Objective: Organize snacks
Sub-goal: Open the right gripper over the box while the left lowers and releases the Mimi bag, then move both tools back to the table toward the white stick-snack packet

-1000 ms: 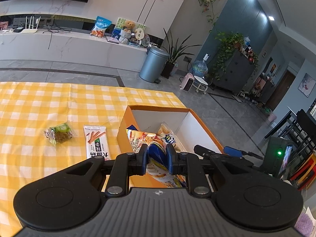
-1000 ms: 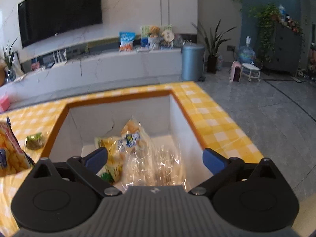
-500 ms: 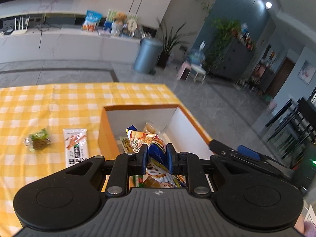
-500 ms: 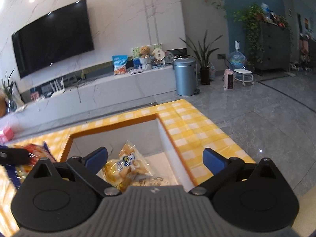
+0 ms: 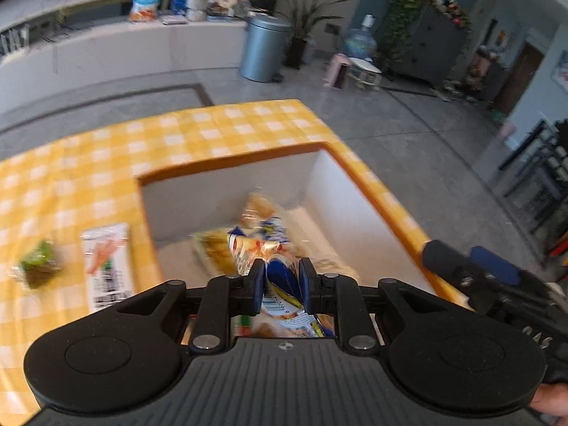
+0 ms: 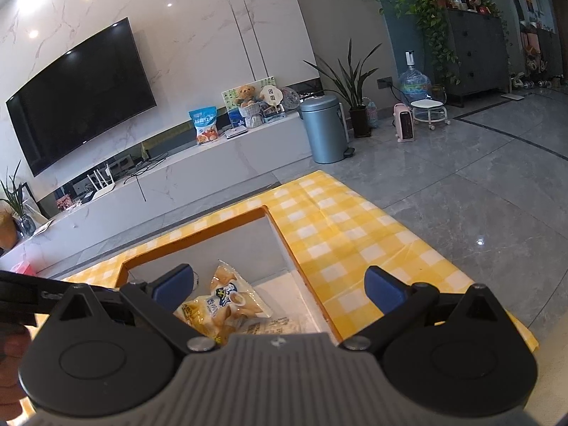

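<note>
My left gripper (image 5: 281, 285) is shut on a blue and orange snack bag (image 5: 280, 284) and holds it over the open orange-rimmed box (image 5: 230, 163). Inside the box lie a clear bag of pastries (image 5: 259, 209) and a yellow packet (image 5: 213, 248). On the yellow checked cloth left of the box lie a white stick-snack packet (image 5: 106, 262) and a small green-wrapped snack (image 5: 39, 264). My right gripper (image 6: 278, 285) is open and empty, raised above the box (image 6: 198, 234), with the pastry bag (image 6: 227, 301) below it.
The table's right edge (image 5: 355, 149) and far corner drop to the grey floor. My right gripper shows at the right of the left wrist view (image 5: 490, 284). A TV wall, counter and bin stand far behind.
My left gripper has carried the snack bag to the right, over the box's inside. My right gripper has lifted up and back out of the box, still open.
</note>
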Demonstrator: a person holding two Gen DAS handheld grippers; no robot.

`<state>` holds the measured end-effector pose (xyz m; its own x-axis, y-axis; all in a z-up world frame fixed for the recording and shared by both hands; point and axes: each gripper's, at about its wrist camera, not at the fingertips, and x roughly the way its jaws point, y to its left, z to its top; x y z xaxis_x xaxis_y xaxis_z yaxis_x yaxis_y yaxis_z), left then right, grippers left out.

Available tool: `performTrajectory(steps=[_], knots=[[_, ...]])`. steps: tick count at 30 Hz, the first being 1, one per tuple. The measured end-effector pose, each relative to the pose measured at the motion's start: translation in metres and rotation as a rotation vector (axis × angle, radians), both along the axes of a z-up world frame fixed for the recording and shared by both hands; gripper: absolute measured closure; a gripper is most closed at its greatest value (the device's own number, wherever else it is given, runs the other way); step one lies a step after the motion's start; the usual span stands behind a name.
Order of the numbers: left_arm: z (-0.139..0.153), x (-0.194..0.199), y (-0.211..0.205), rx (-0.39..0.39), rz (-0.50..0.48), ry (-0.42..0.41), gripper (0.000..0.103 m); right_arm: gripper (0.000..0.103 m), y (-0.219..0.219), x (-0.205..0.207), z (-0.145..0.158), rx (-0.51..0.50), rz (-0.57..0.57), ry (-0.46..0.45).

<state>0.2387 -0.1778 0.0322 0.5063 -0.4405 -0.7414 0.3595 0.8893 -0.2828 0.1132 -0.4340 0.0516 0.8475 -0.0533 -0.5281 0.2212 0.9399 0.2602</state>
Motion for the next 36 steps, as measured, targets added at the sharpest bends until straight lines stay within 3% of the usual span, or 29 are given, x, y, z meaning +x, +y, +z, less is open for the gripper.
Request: performTrajectory(steps=[1,2,4,11,14,19,27,32,36], knots=[[0.000,0.000,0.000,-0.018,-0.004,-0.009,0.065,0.003,0.001,-0.001,0.000,-0.002,0.001,0.001],[-0.001,0.000,-0.001,-0.019,-0.013,-0.011,0.040,0.003,0.001,0.000,0.000,-0.004,0.000,0.002],[-0.001,0.001,-0.005,0.022,-0.024,-0.008,0.023,0.003,0.001,0.000,-0.001,-0.003,0.000,0.008],[0.010,-0.021,0.004,0.126,-0.019,-0.101,0.024,0.003,0.003,-0.001,0.001,0.010,0.012,0.001],[0.014,-0.023,0.009,0.147,-0.004,-0.106,0.024,0.003,0.009,0.001,0.002,-0.008,0.024,0.016],[0.022,-0.021,0.026,0.088,-0.006,-0.073,0.024,0.003,0.025,-0.004,0.006,-0.049,0.005,0.013],[0.038,-0.032,0.062,0.071,0.029,-0.101,0.024,0.003,0.055,-0.011,0.013,-0.106,0.020,0.046],[0.047,-0.041,0.107,0.050,0.070,-0.110,0.027,0.003,0.088,-0.013,0.026,-0.118,0.073,0.021],[0.049,-0.052,0.152,0.062,0.158,-0.142,0.027,0.003,0.123,-0.011,0.033,-0.120,0.134,-0.019]])
